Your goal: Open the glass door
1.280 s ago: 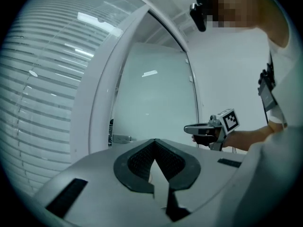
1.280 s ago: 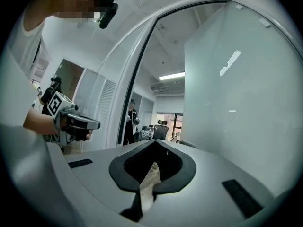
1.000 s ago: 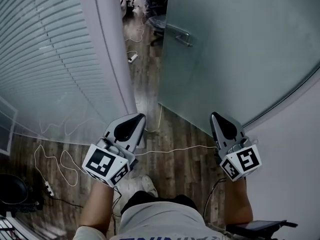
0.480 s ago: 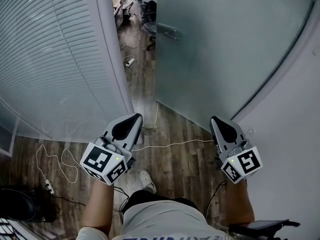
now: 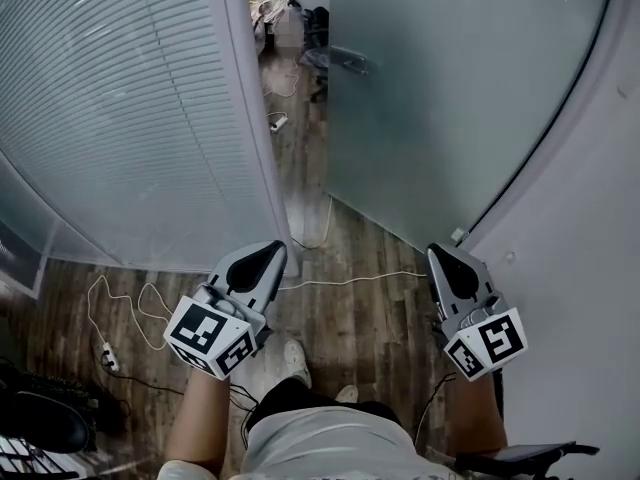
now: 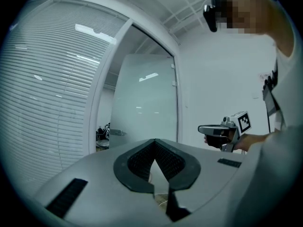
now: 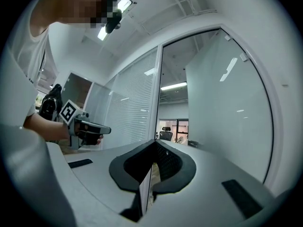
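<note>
The frosted glass door (image 5: 450, 88) stands ajar ahead on the right, its metal handle (image 5: 345, 61) on the far edge by the gap. In the left gripper view the door (image 6: 147, 98) and handle (image 6: 116, 132) lie straight ahead. My left gripper (image 5: 272, 250) is held level before the door post, shut and empty. My right gripper (image 5: 440, 253) points at the door's hinge side, shut with nothing in it, well short of the glass. Each shows in the other's view: right gripper (image 6: 208, 129), left gripper (image 7: 102, 129). The door (image 7: 227, 108) fills that view's right side.
A glass wall with slatted blinds (image 5: 120, 98) and a white door post (image 5: 255, 118) stand at left. A white wall (image 5: 590, 218) is close on the right. Thin cables (image 5: 340, 281) cross the wood floor, with a power strip (image 5: 277, 121) and an office chair (image 5: 318, 28) beyond the opening.
Both grippers have moved forward with the person towards the doorway, staying level and shut. The door post and blinds wall are now closer on the left.
</note>
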A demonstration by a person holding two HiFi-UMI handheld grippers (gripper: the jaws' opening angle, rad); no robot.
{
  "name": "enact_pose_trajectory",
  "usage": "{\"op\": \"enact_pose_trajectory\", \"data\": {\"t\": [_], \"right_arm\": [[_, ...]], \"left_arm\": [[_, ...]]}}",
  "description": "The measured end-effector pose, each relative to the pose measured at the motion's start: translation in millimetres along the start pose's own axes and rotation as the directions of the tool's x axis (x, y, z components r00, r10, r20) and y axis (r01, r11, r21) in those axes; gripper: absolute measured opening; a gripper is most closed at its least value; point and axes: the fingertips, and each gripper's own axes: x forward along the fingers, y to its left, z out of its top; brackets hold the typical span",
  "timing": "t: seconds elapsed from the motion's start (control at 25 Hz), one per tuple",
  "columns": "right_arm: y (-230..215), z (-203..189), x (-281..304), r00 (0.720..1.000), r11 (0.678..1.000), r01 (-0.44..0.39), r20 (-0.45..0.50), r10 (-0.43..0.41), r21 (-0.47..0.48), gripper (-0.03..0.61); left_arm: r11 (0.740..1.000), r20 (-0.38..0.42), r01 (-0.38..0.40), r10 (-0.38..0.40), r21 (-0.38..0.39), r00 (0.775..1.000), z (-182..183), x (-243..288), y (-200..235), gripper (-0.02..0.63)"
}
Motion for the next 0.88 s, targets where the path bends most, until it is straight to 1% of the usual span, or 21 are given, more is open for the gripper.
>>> {"op": "enact_pose_trajectory", "data": {"t": [0.2,0.44,0.56,0.68,0.88], "right_arm": [[15,6,-5,1.000,1.000,0.022,0.016,-0.022,-0.001,0.002],[36,22,5,0.997,0.997,0.077,0.016,-0.076,-0.024,0.002],[44,21,14,0.995,0.994,0.101,0.006,-0.101,-0.031,0.002],[53,17,21,0.995,0.994,0.102,-0.008,-0.103,-0.042,0.002],[59,17,24,0.993,0.992,0.117,-0.023,-0.119,-0.055,0.002]], "left_arm": [[1.000,0.001,0.023,-0.023,-0.008,1.000,-6,-12,3,0.000],[0.998,0.008,0.054,-0.054,-0.014,0.998,-1,-23,28,0.000],[0.998,-0.001,0.063,-0.063,0.006,0.998,-2,-23,45,0.000],[0.998,0.002,0.069,-0.069,-0.002,0.998,-2,-26,57,0.000],[0.995,0.014,0.095,-0.095,-0.005,0.995,0,-28,59,0.000]]}}
